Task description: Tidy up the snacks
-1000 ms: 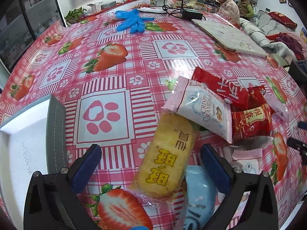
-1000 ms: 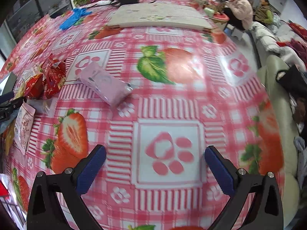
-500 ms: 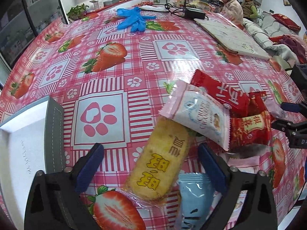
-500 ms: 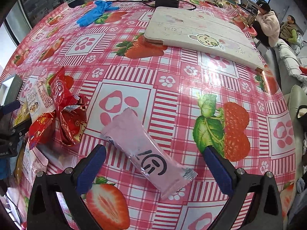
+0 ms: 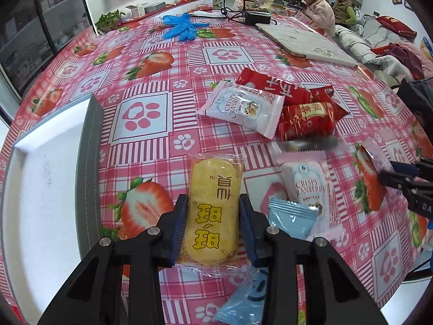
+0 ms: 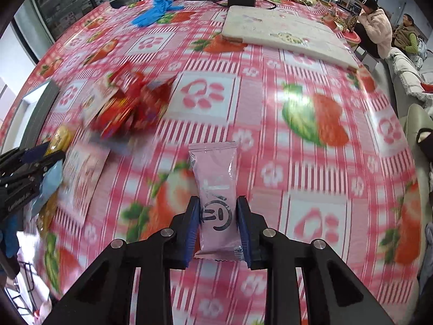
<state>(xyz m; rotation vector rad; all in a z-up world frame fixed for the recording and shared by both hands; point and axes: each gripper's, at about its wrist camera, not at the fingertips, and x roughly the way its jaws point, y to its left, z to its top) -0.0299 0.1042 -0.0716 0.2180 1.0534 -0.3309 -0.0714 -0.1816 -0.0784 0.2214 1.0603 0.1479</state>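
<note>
Left hand-held gripper [image 5: 213,226] is closing around the yellow snack [image 5: 212,211], right hand-held gripper [image 6: 219,223] around the pink packet [image 6: 217,197].

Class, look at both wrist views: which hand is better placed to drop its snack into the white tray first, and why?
Left, probably. Its gripper, closing on the yellow snack, sits just beside the white tray. The right gripper, closing on the pink packet, is farther away.

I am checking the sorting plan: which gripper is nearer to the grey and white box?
Left. The left gripper, closing around the yellow snack, is beside the box; the right gripper, closing around the pink packet, is beyond the snack pile.
</note>
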